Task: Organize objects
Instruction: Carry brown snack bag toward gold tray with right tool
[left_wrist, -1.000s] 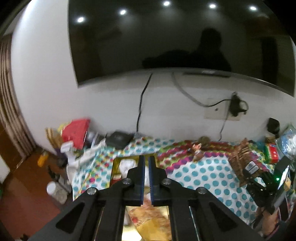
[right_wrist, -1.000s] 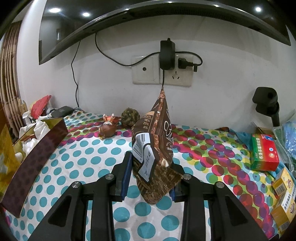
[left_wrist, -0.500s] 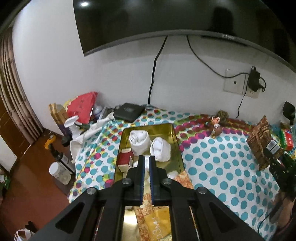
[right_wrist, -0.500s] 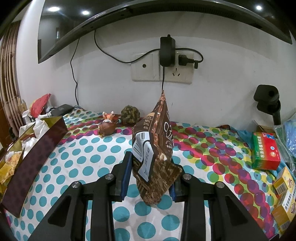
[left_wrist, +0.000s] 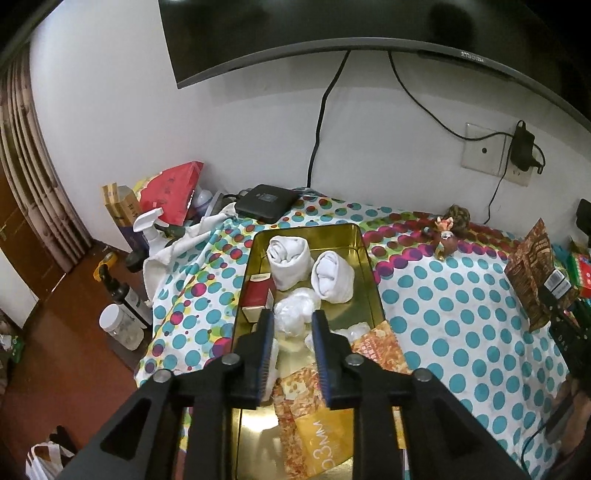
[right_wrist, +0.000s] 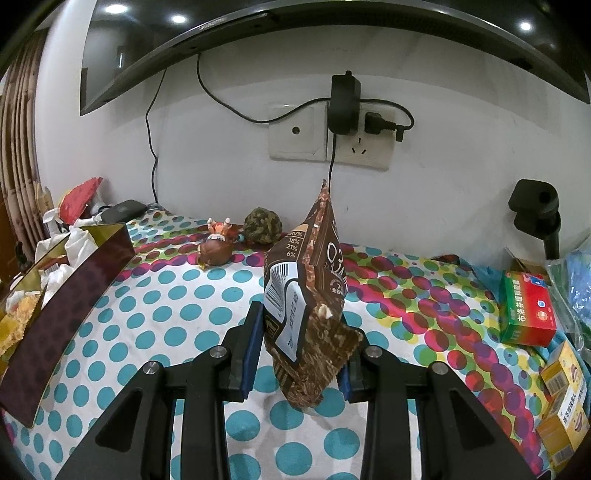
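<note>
My left gripper (left_wrist: 291, 325) hovers over the gold tin (left_wrist: 365, 251), and its jaws are opening with nothing pressed between them. Beneath it in the tin lies an orange snack packet (left_wrist: 314, 424). Farther in are crumpled white plastic (left_wrist: 295, 314), two rolled white socks (left_wrist: 288, 262) and a red box (left_wrist: 256, 295). My right gripper (right_wrist: 299, 325) is shut on a brown snack bag (right_wrist: 314, 280), held upright above the dotted cloth. The left wrist view shows that bag (left_wrist: 532, 269) at the far right. The tin's dark side wall (right_wrist: 74, 295) stands to the left of the bag.
A small figurine (right_wrist: 218, 247) and a dark knobbly ball (right_wrist: 263, 225) sit near the wall. A green and red box (right_wrist: 528, 306) and yellow boxes (right_wrist: 561, 376) crowd the right edge. A black box (left_wrist: 266, 201), a spray bottle (left_wrist: 147, 225) and floor bottles lie left.
My left gripper has come down over the tin and its jaws have parted from shut. The orange packet now lies in the tin. My right gripper and the brown bag have stayed put.
</note>
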